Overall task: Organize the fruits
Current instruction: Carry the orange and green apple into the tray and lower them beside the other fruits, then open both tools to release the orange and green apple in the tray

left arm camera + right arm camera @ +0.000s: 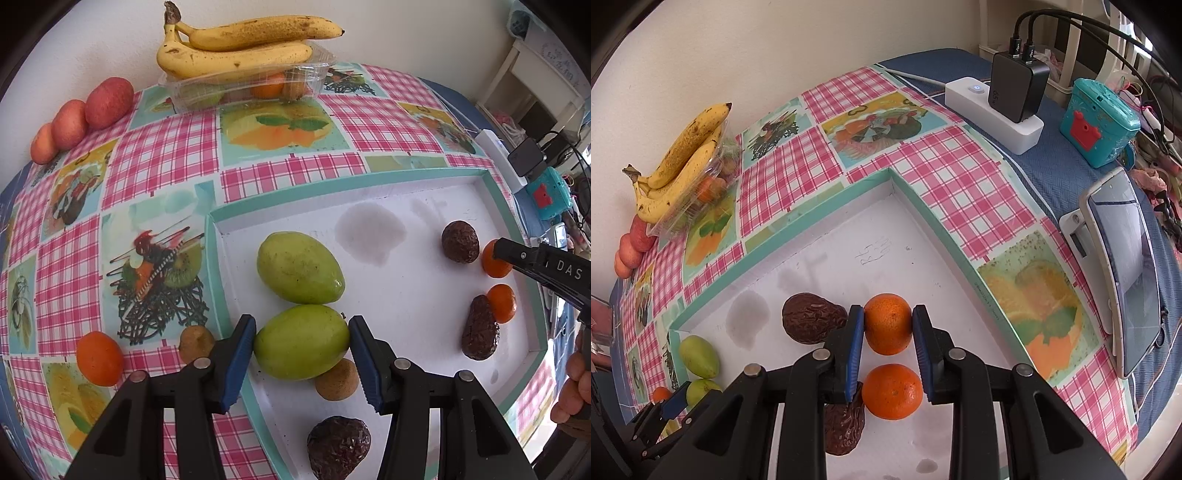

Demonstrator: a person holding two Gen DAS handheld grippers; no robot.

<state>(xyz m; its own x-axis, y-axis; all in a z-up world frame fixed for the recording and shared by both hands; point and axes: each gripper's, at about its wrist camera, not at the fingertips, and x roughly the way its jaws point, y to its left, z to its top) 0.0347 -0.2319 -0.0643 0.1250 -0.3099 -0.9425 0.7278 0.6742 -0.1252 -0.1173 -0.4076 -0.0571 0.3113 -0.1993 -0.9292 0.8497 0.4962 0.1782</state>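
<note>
Left tongs (pixel 302 341): clamped on smooth green oval mango (pixel 301 341), at six o'clock in white teal-rimmed tray (pixel 388 177). Right tongs (pixel 888 325): pinched round orange mandarin (pixel 887 323), tray centre. Advice: set fruit beside like kinds, releasing gently.

- table's got a pink checked cloth (pixel 295 170) with fruit pictures on it, laid over a blue cover (pixel 1056 166)
- big shallow white tray (pixel 424 206) with a teal rim sits on the cloth
- clear plastic box (pixel 251 83) at the back by the wall, bananas (pixel 236 48) stacked on top
- three reddish apples (pixel 81 118) in a row on the back left, touching each other
- one orange (pixel 99 358) and a small brown fruit (pixel 195 343) on the cloth, just outside the tray's left edge
- white power strip (pixel 993 110), teal toy box (pixel 1099 122) and a propped-up phone (pixel 1123 273) on the blue part
</note>
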